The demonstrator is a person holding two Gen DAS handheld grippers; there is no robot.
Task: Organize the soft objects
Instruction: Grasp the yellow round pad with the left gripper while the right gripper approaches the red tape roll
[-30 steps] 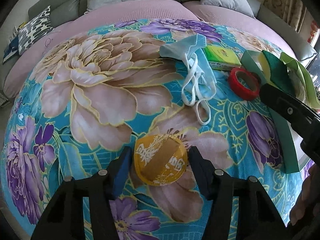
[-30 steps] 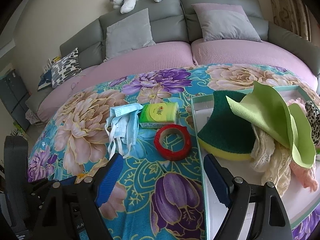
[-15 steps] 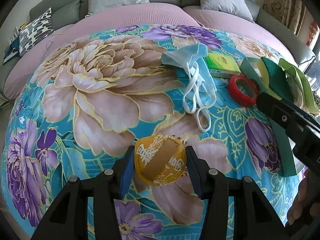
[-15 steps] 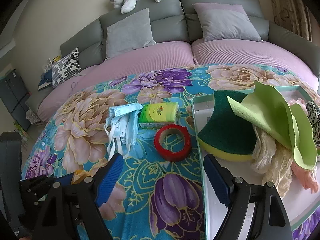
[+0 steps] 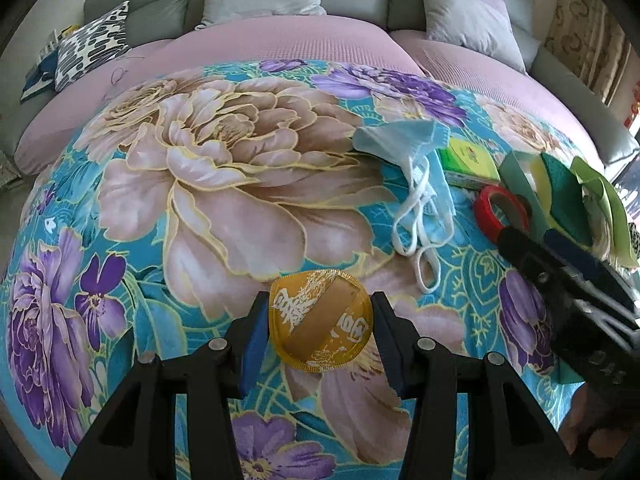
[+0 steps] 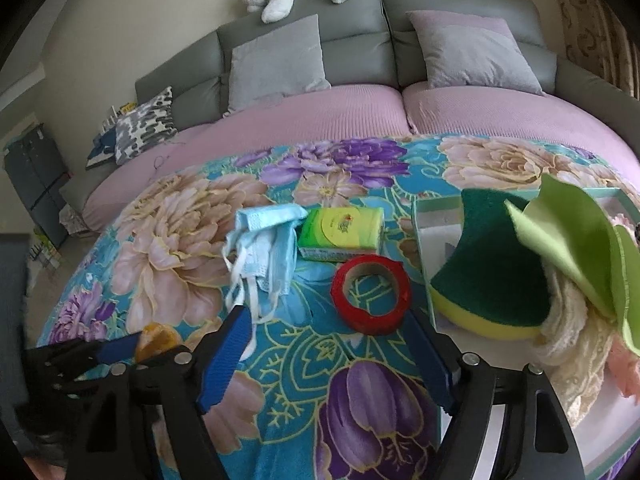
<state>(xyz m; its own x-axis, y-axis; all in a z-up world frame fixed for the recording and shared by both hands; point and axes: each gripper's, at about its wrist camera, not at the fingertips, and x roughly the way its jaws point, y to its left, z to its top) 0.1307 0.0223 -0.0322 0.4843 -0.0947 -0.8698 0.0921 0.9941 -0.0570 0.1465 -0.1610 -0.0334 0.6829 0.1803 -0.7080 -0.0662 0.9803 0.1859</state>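
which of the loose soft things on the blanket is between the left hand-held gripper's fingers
The round yellow pad, framed by the left hand-held gripper. The blue face masks lie farther off, untouched.

Left gripper jaws narrowed, right gripper jaws just closing, nothing between
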